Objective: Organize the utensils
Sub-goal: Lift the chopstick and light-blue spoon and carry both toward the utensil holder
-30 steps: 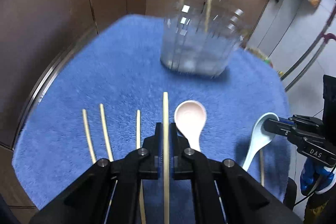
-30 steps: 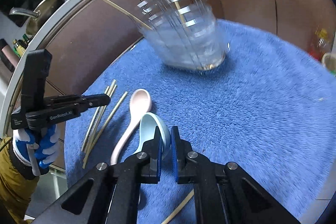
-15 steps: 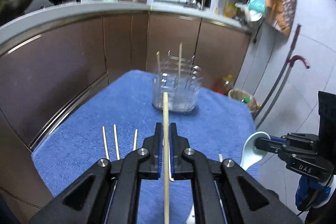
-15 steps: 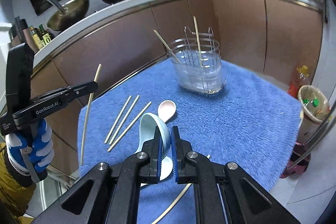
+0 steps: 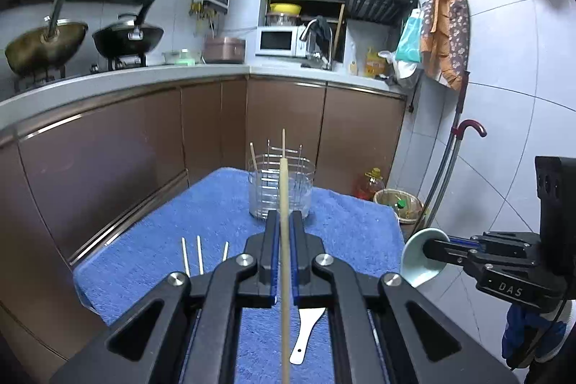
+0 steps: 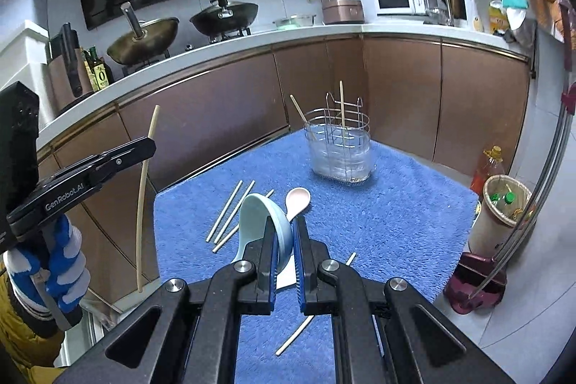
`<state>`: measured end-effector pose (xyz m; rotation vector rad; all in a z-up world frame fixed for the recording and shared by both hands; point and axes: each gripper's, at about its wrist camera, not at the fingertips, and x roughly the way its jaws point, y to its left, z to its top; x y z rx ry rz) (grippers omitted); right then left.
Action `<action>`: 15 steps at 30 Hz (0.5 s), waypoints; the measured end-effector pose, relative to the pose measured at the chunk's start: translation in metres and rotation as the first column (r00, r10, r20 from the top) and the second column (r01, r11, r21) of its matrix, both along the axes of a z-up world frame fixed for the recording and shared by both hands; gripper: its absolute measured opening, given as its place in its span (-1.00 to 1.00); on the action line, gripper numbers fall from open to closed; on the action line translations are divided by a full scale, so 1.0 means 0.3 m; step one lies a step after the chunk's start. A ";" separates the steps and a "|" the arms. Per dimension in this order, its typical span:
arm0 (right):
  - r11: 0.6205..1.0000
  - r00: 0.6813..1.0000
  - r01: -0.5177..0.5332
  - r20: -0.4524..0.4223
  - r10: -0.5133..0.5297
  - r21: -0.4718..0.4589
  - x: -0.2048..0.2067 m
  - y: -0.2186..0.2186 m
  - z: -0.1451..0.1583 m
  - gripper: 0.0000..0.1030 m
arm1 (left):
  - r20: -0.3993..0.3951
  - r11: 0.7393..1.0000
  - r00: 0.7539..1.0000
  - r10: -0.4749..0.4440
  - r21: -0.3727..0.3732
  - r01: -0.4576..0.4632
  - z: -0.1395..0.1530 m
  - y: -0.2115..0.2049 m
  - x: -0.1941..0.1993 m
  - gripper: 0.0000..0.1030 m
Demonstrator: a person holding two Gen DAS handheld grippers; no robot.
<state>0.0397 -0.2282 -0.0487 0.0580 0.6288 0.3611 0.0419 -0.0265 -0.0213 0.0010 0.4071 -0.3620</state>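
Left wrist view: left tongs clamped on a chopstick aimed at the wire holder across the towel-covered bench, right tongs seemingly pinching the blue spoon by its bowl, both raised clear for carrying.

Open blue towel btwn both grippers and wire utensil holder, esp. its right half. Obstacles on the mat: three loose chopsticks, pink spoon, one more chopstick near front edge. Cabinets close behind holder and along left side. Bin right of table.
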 end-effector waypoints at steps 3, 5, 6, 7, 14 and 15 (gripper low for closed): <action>1.000 1.000 -0.001 0.008 0.001 0.000 -0.023 0.008 -0.001 -0.85 | 0.025 1.000 1.000 0.008 0.009 -0.008 0.008 -0.003 -0.031 -0.91; 1.000 1.000 -0.002 0.013 0.002 0.002 -0.036 0.012 -0.001 -0.85 | 0.039 1.000 0.999 0.012 0.012 -0.013 0.017 -0.006 -0.054 -0.91; 1.000 1.000 -0.001 0.016 0.001 0.002 -0.040 0.016 -0.001 -0.85 | 0.045 1.000 0.999 0.014 0.013 -0.015 0.019 -0.007 -0.063 -0.91; 1.000 1.000 -0.001 0.018 0.001 0.002 -0.042 0.014 -0.001 -0.85 | 0.052 1.000 0.999 0.015 0.014 -0.016 0.021 -0.005 -0.072 -0.91; 1.000 0.999 0.029 0.043 -0.029 -0.009 -0.054 -0.004 0.015 -0.85 | 0.083 1.000 0.996 0.018 0.020 -0.020 0.034 -0.019 -0.078 -0.91; 0.999 0.998 0.040 0.048 -0.039 -0.018 -0.048 -0.008 0.020 -0.85 | 0.084 1.000 0.996 0.019 0.019 -0.021 0.036 -0.021 -0.071 -0.91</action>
